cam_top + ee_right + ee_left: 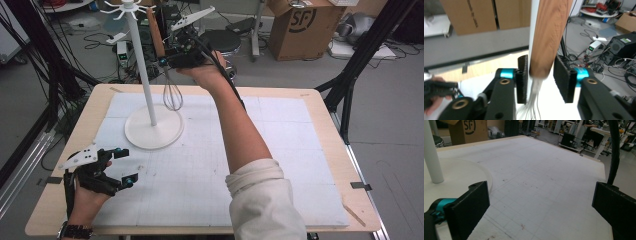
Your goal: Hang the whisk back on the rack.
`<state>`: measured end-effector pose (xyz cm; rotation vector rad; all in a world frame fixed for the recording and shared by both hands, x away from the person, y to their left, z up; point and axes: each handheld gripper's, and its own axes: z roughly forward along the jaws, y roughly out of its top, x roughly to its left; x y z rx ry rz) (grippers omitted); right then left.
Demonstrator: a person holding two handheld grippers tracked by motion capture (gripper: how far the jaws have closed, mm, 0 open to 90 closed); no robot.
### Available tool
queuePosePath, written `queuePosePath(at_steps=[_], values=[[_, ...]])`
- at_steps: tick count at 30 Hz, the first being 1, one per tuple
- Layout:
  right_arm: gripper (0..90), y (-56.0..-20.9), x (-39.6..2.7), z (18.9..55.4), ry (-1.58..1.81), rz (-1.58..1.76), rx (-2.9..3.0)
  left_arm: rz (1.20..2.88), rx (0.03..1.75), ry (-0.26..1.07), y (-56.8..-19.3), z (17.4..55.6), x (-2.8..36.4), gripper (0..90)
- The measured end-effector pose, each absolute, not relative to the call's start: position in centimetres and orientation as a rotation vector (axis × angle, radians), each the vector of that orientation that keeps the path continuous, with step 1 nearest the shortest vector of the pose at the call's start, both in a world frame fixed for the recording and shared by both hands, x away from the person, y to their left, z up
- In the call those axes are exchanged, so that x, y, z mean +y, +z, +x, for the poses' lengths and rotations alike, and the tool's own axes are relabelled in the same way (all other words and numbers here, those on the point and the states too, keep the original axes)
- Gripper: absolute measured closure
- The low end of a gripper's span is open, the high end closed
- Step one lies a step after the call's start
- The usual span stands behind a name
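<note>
Whisk (170,75) hangs by the white stand (150,90) at the far left-centre of the table (320,115), wooden handle up, wire loops down, clear of the mat.

Largest first:
- Table: light wood, with a white gridded mat (280,150) covering most of it.
- Stand: round white base (154,131) on the far left part of the mat, tall white pole, hook ring at the top. In your left gripper view the base (456,175) and pole (431,155) sit at the left edge.
- Your right arm: reaches across the mat from the near edge to the far side, white sleeve near, cable trailing along the forearm.
- Whisk: handle leans a little, its top up near the hooks; I can't tell whether it hangs on one. The wire end sits just right of the pole, above the base's far edge.
- Your right gripper (167,60): held high at the whisk, just right of the pole. In the right gripper view the wooden handle (549,37) stands between the two pads of the gripper (541,78), wires fanning out below. A thin gap shows on each side of the handle, so the pads bracket it without pressing: slightly parted, not clamped.
- Your left gripper (125,165): near left, low over the mat's left edge, well apart from the whisk. Jaws spread wide with bare mat between them (541,205), holding nothing.
</note>
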<state>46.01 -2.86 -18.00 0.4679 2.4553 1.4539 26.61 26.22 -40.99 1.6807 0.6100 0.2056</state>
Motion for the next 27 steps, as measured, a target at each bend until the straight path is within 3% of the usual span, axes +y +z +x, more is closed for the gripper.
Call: queuePosePath(at_steps=[10,27], values=[[48.6,-18.6,-4.0,45.4,1.468,0.449,2.466,1.685,0.608,0.205,-41.1,26.6,26.2,1.9],[30.9,-20.0,-11.8,43.2,1.687,0.531,2.382,1.711,0.607,0.203,-41.2,26.6,25.7,1.8]])
